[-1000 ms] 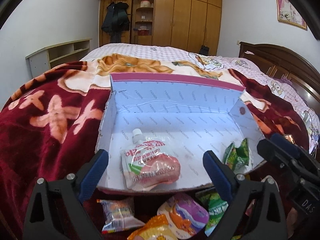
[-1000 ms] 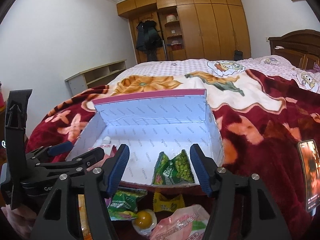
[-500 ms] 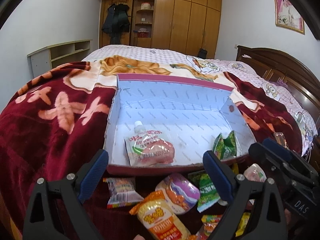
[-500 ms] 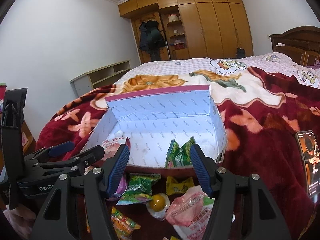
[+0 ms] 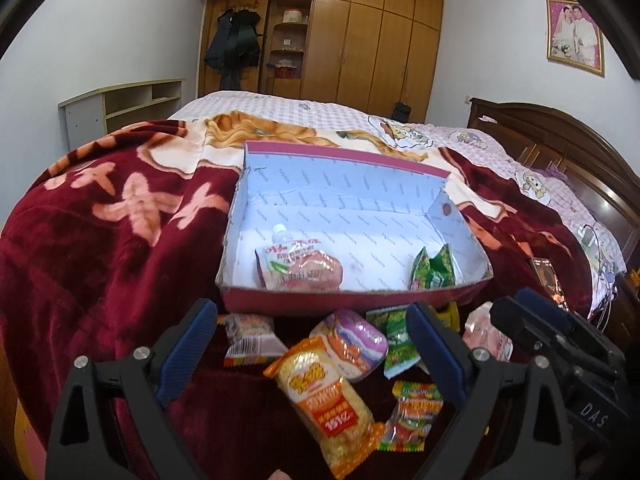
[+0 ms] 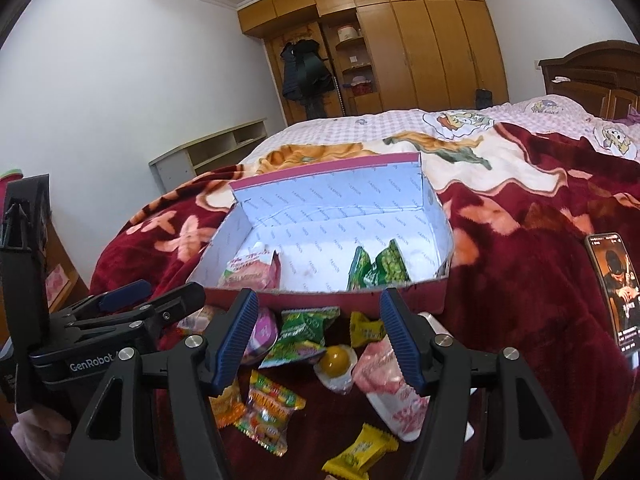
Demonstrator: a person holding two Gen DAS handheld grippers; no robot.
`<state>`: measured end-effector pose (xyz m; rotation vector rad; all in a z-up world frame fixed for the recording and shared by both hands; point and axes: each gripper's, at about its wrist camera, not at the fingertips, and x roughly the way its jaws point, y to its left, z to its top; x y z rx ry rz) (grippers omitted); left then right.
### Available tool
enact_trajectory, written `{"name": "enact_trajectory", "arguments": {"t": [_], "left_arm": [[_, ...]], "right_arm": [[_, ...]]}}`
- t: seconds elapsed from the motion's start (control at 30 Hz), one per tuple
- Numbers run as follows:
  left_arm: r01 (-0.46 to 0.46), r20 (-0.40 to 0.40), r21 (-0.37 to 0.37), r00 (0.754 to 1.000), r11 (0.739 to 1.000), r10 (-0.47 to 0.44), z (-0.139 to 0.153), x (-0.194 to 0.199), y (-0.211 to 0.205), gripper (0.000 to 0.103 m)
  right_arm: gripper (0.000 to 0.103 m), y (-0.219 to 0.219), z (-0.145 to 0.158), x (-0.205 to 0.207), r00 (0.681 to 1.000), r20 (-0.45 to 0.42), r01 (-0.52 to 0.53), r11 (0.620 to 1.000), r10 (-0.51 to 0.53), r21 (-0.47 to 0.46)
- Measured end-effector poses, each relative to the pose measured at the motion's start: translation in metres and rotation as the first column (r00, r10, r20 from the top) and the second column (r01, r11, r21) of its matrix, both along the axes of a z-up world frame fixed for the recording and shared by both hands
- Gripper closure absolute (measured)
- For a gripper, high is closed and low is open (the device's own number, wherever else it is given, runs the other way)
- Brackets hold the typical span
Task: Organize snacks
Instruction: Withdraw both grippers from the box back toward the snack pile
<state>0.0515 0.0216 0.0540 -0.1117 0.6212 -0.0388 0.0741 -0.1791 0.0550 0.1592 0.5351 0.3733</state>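
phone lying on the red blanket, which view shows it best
The right wrist view: the black phone lies in full on the red blanket, with its lit screen facing up. The left wrist view shows only a dim sliver, its lower end hidden behind the right gripper.

We see the right gripper [image 6: 318, 338], jaws apart and empty, above loose snacks [image 6: 298, 334]; beyond them, the box [image 6: 320, 298] holds a green packet [image 6: 380, 268].

Home bedroom, blanket-covered bed [image 5: 120, 240], wooden wardrobe [image 5: 372, 40] along far wall, framed portrait [image 5: 576, 32], carved headboard [image 5: 560, 136]
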Motion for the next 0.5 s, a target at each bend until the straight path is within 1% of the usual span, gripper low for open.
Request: {"name": "enact_trajectory", "arguments": {"t": [0.33,0.5], "left_arm": [[-0.011,-0.021,-0.003,1.000,1.000,0.011,-0.009,-0.022,0.009,0.005],[-0.004,-0.046,0.012,0.999,1.000,0.005,-0.019,-0.029,0.007,0.005]], "right_arm": [[0.038,-0.004,-0.002,-0.022,1.000,-0.001,0.004,1.000,-0.004,-0.009],[0.038,-0.006,-0.006,-0.029,1.000,-0.009,0.007,1.000,-0.007,-0.015]]}}
